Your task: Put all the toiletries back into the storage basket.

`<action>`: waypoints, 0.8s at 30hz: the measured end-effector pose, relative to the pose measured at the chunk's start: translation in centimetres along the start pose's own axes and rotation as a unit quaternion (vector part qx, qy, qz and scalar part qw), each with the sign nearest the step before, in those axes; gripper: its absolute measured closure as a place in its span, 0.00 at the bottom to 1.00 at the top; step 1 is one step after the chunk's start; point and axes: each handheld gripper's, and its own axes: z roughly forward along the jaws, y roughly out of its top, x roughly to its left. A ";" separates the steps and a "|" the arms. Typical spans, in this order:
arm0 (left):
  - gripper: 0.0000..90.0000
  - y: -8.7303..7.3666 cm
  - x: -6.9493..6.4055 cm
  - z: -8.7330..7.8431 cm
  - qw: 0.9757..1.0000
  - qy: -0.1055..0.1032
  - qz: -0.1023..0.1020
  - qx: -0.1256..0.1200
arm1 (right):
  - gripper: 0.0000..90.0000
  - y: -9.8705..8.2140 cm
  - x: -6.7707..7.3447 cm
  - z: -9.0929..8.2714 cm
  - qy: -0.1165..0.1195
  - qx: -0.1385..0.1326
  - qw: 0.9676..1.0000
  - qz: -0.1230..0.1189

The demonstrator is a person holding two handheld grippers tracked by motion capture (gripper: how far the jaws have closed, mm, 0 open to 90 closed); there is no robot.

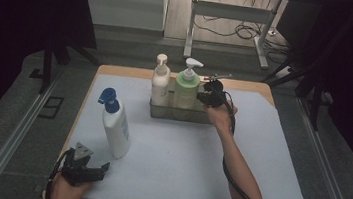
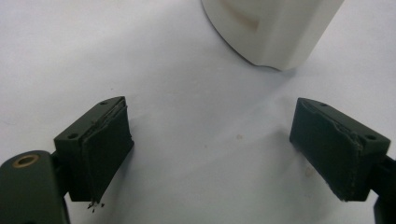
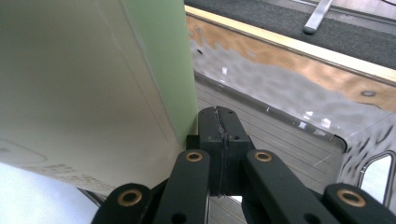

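Note:
A clear rectangular container point(image 1: 160, 113) at the table's far middle holds a white pump bottle point(image 1: 160, 85) and a green pump bottle point(image 1: 186, 88), both upright. My right gripper point(image 1: 204, 96) is at the container's right end, just right of the green bottle. In the right gripper view its jaws are shut point(image 3: 219, 126), pad against pad, beside the green bottle point(image 3: 163, 56) and over the container's clear floor point(image 3: 280, 93). A white bottle with a blue pump point(image 1: 116, 128) lies on the white mat. My left gripper point(image 1: 91, 162) rests near the front left, open and empty point(image 2: 210, 144), facing that bottle's base point(image 2: 275, 28).
The white mat point(image 1: 198, 157) covers most of the wooden tabletop, whose edge shows at the far right point(image 1: 256, 86). Metal rails run along both sides of the table. A desk frame with cables point(image 1: 234, 20) stands on the floor beyond.

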 end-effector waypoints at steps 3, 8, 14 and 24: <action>0.14 0.0 0.0 0.0 1.000 0.000 0.000 0.000 | 1.00 -0.1 0.1 0.1 0.000 0.002 1.000 0.000; 0.14 0.0 0.0 0.0 1.000 0.000 0.000 0.000 | 1.00 -0.2 0.2 0.4 0.004 0.006 1.000 0.002; 0.14 0.0 0.0 0.0 1.000 0.000 0.000 0.000 | 1.00 -0.2 0.3 0.6 0.009 0.008 1.000 0.003; 0.14 0.0 0.0 0.0 1.000 0.000 -0.001 0.000 | 1.00 -0.3 0.8 1.1 0.015 0.012 1.000 0.004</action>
